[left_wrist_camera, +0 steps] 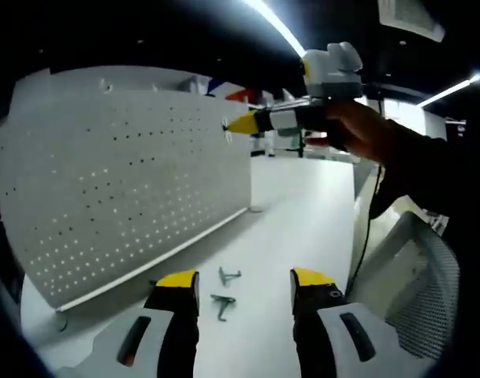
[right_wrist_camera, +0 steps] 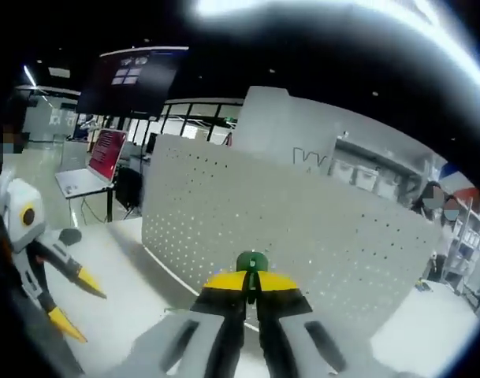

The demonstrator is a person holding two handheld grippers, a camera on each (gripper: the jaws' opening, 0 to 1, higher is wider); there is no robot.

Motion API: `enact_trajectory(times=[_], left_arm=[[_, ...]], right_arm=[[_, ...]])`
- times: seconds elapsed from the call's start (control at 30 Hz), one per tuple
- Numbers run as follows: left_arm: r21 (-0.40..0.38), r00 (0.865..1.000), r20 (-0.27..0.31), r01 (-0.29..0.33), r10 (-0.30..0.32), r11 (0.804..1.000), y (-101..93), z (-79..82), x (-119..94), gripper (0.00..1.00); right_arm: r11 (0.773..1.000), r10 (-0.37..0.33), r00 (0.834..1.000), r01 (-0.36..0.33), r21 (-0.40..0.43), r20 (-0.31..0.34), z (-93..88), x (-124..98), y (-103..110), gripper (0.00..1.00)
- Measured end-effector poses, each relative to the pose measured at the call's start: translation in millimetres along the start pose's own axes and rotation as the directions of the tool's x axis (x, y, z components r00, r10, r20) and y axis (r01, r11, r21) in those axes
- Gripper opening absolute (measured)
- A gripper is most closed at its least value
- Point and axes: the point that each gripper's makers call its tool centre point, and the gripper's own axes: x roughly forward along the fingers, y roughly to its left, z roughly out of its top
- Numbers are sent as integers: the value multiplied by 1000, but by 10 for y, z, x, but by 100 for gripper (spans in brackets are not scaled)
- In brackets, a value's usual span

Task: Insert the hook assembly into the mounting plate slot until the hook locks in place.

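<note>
Right gripper [right_wrist_camera: 251, 285], jaws pinching a green-headed hook [right_wrist_camera: 252, 262], hovers just in front of the white pegboard mounting plate [right_wrist_camera: 303, 228]; in the left gripper view it sits at the board's far right edge, hook [left_wrist_camera: 227, 126] tip pointing at the holes, long axis roughly square to the panel face. So the plate lies straight ahead of the right gripper, which is clearly the nearer one. Left gripper [left_wrist_camera: 244, 282], jaws spread and holding nothing, hangs low over the white table [left_wrist_camera: 303, 205], with two spare hooks [left_wrist_camera: 225, 290] lying between its tips.
</note>
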Motion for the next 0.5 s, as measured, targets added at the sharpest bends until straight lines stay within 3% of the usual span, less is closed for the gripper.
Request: enact_trajectory(times=[0.5], left_arm=[[-15, 1000, 5, 4, -3, 1000, 18, 6, -15, 47]], right_arm=[[997, -79, 996, 77, 31, 50, 333, 523, -493, 1]])
